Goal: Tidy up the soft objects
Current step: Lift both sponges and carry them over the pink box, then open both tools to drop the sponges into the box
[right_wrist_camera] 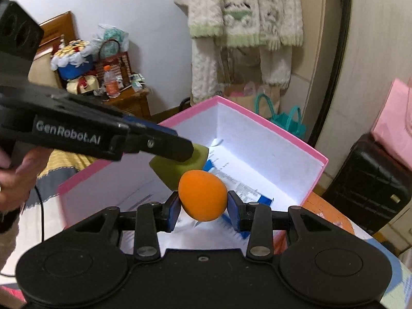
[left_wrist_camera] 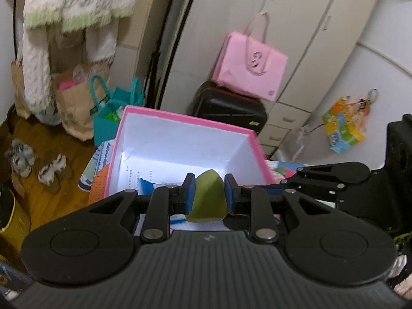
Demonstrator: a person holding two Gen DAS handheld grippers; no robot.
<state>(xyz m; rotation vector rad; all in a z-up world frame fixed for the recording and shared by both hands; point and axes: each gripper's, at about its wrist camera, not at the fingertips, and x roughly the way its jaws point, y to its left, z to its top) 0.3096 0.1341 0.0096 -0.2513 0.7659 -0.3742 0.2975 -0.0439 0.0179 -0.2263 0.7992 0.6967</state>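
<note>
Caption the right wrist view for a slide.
Right tool grips an orange sponge above the pink box.

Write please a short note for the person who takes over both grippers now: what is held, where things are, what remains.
Left hand-held gripper: shut on the green sponge.
Right hand-held gripper: shut on the orange sponge.
Both sponges hang over the open pink box, which holds only papers.
Done: both sponges picked up.
Left: release both into the box.
</note>
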